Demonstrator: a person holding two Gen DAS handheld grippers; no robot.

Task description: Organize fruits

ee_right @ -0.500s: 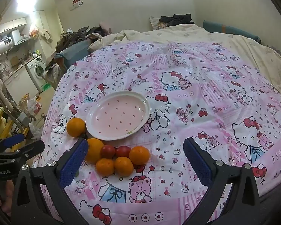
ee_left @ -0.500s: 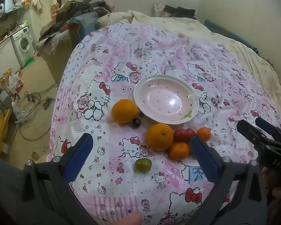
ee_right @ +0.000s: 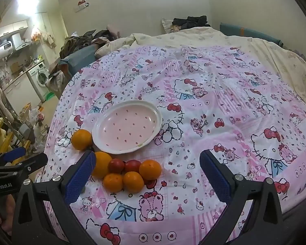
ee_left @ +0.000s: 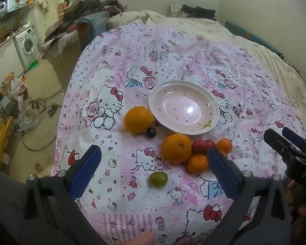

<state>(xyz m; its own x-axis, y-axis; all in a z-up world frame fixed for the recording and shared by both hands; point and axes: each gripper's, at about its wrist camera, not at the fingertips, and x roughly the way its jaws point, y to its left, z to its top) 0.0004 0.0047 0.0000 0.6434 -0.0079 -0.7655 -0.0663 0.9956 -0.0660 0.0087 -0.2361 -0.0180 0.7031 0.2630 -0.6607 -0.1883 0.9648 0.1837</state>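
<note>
An empty pink plate lies on the cartoon-print bedspread. One large orange sits at its left, with a small dark fruit beside it. A second large orange, two red fruits and small oranges cluster in front of the plate. A green fruit lies nearest. My left gripper hovers open above the green fruit. My right gripper hangs open just above the cluster, nothing held.
The bedspread covers a bed with a cream duvet behind. Clothes are piled at the far left. Left of the bed the floor drops away, with cables, a washing machine and yellow furniture.
</note>
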